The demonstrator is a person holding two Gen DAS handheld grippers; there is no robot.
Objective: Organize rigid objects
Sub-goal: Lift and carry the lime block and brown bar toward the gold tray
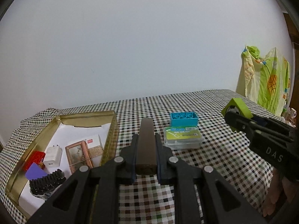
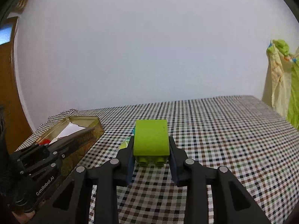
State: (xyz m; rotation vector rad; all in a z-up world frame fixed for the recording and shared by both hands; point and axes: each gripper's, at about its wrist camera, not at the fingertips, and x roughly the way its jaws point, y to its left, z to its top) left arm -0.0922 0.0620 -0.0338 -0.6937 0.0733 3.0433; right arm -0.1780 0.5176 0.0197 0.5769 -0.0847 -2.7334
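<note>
Both grippers carry a piece toward the tin

The left gripper [image 1: 145, 149] clamps a dark brown bar [image 1: 146, 145] lengthwise between its fingers, likely to steady it; the gold tin [image 1: 110, 130] lies just left of them. The right gripper [image 2: 151, 149] squeezes a green block [image 2: 151, 140] by its sides, studs facing back, above the checked cloth [image 2: 224, 130].

Checked table [image 1: 214, 160]: tin [image 1: 112, 130], brick [image 1: 184, 119], case [image 1: 183, 137]
</note>
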